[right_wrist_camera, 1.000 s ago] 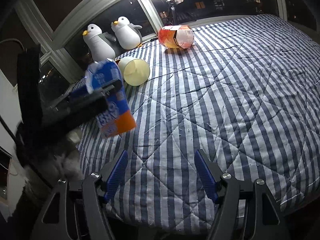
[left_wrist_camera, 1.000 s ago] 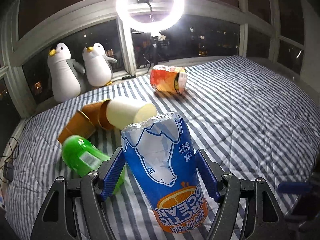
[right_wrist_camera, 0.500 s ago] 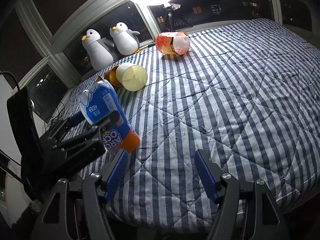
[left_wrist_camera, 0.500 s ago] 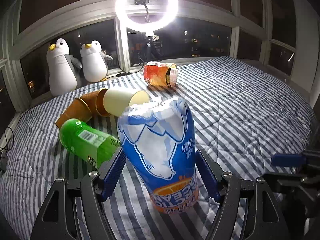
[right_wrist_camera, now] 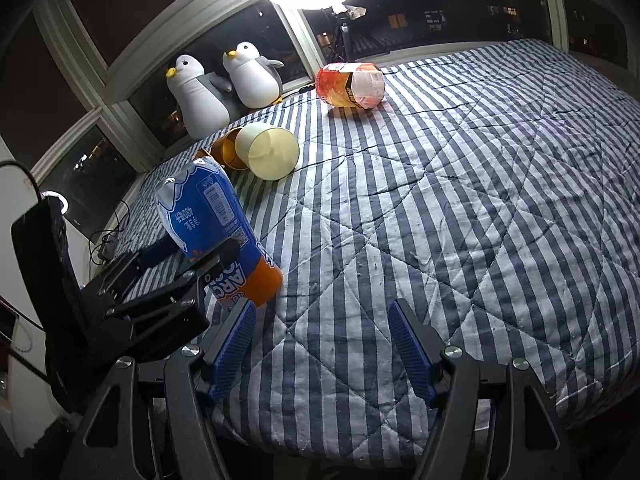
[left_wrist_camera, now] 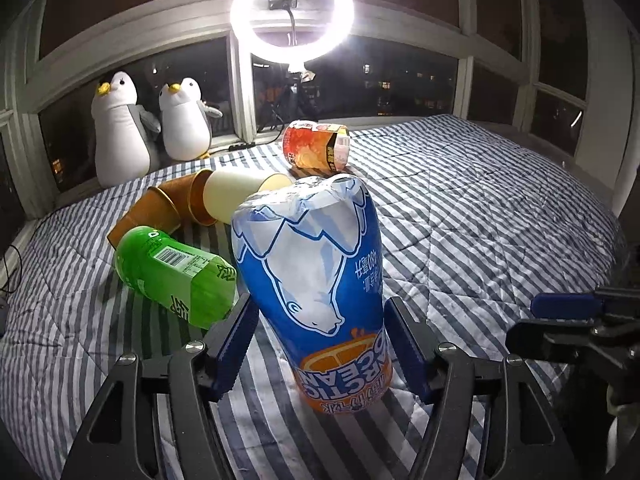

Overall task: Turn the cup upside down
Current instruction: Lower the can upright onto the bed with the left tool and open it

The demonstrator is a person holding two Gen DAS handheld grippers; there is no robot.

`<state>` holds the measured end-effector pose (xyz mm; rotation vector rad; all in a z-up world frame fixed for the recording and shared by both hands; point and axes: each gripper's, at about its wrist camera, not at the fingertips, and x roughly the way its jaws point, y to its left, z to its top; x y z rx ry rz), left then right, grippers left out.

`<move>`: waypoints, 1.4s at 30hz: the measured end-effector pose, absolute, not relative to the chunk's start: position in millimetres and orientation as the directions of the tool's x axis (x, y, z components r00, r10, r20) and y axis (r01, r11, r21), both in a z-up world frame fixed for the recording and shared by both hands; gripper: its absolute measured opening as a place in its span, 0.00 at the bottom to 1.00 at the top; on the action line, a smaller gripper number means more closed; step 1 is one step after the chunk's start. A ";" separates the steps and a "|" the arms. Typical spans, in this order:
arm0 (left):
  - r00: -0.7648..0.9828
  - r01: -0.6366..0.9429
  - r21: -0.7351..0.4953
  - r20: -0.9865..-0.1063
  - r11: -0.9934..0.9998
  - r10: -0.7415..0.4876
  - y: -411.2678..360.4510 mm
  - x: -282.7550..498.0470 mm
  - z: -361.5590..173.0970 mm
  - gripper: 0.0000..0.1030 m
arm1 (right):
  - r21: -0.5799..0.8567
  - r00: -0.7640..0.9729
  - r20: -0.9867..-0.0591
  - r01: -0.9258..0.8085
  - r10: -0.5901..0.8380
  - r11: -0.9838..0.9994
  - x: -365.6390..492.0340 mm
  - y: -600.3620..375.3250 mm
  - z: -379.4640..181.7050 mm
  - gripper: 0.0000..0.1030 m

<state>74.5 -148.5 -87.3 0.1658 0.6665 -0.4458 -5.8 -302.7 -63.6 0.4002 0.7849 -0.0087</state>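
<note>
The blue and orange polar-bear cup [left_wrist_camera: 316, 280] stands upside down on the striped bed, its orange rim end on the quilt, leaning slightly. My left gripper [left_wrist_camera: 320, 344] has its blue fingers on either side of the cup with small gaps showing, so it looks open around it. In the right wrist view the same cup [right_wrist_camera: 212, 220] stands at the left with the left gripper's black frame beside it. My right gripper [right_wrist_camera: 324, 344] is open and empty above the quilt near the bed's front edge.
A green cup [left_wrist_camera: 172, 276] lies on its side left of the blue one. Nested brown and cream paper cups [left_wrist_camera: 208, 200] lie behind. An orange cup [left_wrist_camera: 316, 146] lies farther back. Two penguin toys [left_wrist_camera: 152, 140] and a ring light [left_wrist_camera: 292, 12] are at the window.
The blue cup came down from mid-air onto the quilt and now rests on its orange end. The left gripper's fingers have parted slightly from it. The right gripper has barely moved.
</note>
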 end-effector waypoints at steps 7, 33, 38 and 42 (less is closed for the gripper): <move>0.714 0.448 0.026 -0.612 0.894 -0.340 -149.9 65.8 -87.6 0.66 | 0.348 0.714 -0.686 0.149 0.143 0.925 -4.1 -303.9 -63.9 0.63; 0.801 0.447 0.166 -0.512 0.879 -0.311 -157.3 12.2 -105.7 0.88 | 0.342 0.717 -0.682 0.138 0.144 0.930 -3.2 -300.9 -61.4 0.63; 0.797 0.451 0.165 -0.518 0.877 -0.312 -153.8 3.6 -104.3 0.91 | 0.338 0.725 -0.674 0.131 0.142 0.932 -6.0 -299.5 -58.8 0.63; 0.782 0.437 0.109 -0.535 0.893 -0.318 -138.5 -4.1 -93.6 0.92 | 0.314 0.740 -0.661 0.122 0.124 0.942 -11.3 -293.8 -53.9 0.63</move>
